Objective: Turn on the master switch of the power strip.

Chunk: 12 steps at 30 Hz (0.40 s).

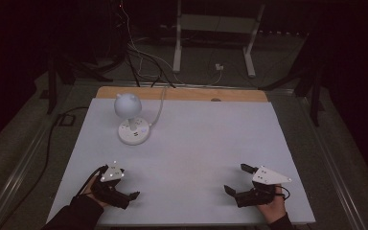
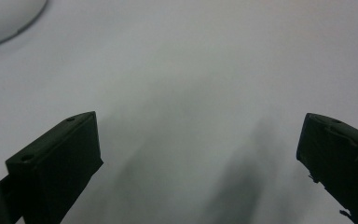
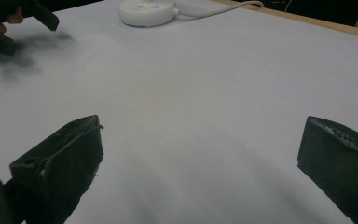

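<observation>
Thing: white desk lamp (image 1: 132, 120) with a globe head on a short neck over a round flat base.
Pose: upright.
Place: upper left of the high view, on the white surface (image 1: 196, 153).
Cord: white cable (image 1: 160, 108) runs from the base toward the top edge.

One lamp (image 1: 132, 120), two grippers.

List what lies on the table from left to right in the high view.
left gripper → white desk lamp → right gripper
</observation>
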{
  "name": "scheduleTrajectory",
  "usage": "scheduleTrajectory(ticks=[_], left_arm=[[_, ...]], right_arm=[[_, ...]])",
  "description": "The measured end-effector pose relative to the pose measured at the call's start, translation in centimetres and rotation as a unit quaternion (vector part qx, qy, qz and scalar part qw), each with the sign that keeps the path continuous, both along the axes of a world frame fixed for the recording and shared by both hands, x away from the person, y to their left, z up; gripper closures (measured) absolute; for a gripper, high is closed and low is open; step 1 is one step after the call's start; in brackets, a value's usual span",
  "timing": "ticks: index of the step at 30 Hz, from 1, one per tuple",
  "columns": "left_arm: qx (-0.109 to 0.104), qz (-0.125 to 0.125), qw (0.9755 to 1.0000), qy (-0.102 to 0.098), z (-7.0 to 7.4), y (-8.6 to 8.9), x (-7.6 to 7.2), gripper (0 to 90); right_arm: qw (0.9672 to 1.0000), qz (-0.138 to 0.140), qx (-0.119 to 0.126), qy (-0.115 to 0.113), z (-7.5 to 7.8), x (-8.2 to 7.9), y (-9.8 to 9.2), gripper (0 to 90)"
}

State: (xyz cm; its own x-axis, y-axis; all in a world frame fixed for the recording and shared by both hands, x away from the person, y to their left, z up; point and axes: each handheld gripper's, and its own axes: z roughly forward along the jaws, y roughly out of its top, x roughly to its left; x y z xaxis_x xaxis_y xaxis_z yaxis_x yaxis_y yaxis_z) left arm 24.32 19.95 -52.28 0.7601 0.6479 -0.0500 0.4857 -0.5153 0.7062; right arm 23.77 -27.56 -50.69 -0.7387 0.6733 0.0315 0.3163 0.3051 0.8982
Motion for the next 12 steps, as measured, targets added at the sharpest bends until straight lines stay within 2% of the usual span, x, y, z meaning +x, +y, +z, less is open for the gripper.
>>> scheduleTrajectory(ticks=[3,6,12], left_arm=[[-0.007,0.007,0.9999,-0.007,-0.06,0.30,-0.08,0.3],[-0.024,0.014,0.9995,-0.015,0.03,0.56,0.08,0.2],[-0.023,0.010,0.9995,-0.018,-0.01,0.53,0.13,0.2]], right_arm=[[1.0000,0.000,-0.001,0.001,-0.04,0.04,-0.02,0.0],[1.0000,0.002,-0.002,0.000,-0.05,0.05,0.02,0.0],[1.0000,0.003,-0.004,0.000,-0.06,0.03,0.06,0.0]])
